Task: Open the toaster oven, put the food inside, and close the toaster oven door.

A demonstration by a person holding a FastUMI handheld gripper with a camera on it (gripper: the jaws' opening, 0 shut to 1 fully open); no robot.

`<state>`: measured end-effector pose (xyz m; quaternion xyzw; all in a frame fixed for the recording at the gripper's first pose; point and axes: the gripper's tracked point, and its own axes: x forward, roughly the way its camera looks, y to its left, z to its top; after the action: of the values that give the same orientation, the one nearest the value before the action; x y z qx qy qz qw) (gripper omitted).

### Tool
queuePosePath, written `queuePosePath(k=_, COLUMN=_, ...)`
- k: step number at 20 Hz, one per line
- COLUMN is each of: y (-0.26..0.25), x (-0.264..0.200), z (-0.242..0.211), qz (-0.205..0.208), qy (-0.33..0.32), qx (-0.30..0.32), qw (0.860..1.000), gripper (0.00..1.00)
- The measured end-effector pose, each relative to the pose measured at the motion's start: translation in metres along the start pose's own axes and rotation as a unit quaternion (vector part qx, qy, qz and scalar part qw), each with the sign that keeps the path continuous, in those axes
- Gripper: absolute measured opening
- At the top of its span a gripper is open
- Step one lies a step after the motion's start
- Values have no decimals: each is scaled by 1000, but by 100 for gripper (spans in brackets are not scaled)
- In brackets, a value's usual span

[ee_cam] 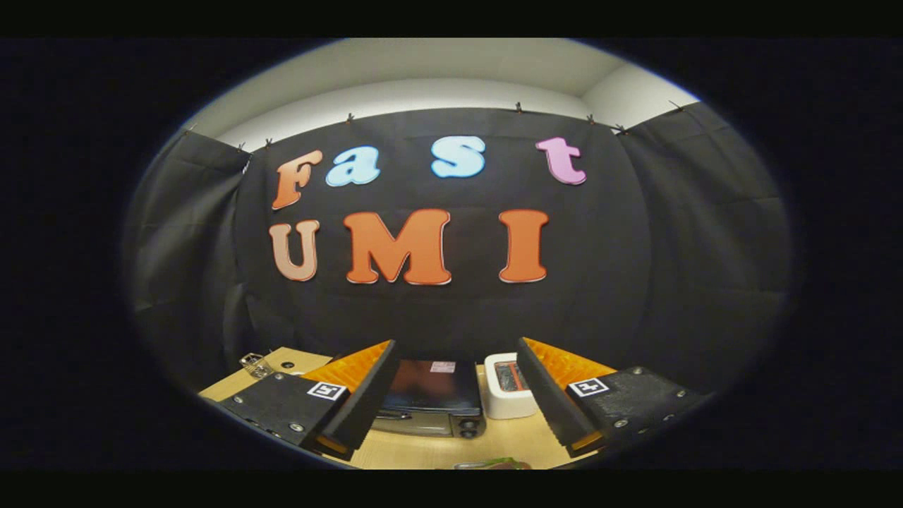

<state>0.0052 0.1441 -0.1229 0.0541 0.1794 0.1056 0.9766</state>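
Spread wide, tool (451,395) frames the closed toaster oven (432,397) lying just beyond its fingers.

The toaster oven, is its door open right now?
No, the toaster oven has its door shut flat against the front, handle up near the top, and the gripper hangs above it with jaws wide apart, touching nothing.

toaster oven (430,395): glossy dark top, metal-looking front | table (451,448): smooth pale wood-look surface | white box (509,395): smooth plastic look | booth wall (670,282): matt black cloth, creased | gripper (455,395): fingers spread apart, ribbed backs, faces matt and rough
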Motion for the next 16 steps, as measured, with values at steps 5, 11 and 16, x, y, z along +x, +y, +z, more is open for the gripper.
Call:
queuePosePath(k=5, y=63, x=23, z=-65, qz=51, qy=98, qx=6, qw=994, gripper=98)
queuePosePath(k=11, y=123, x=47, z=-148, qz=92, qy=198, qx=-17, qw=976, gripper=99)
queuePosePath(k=16, y=133, x=64, z=-191, qz=76, qy=247, qx=-32, qw=965, gripper=98)
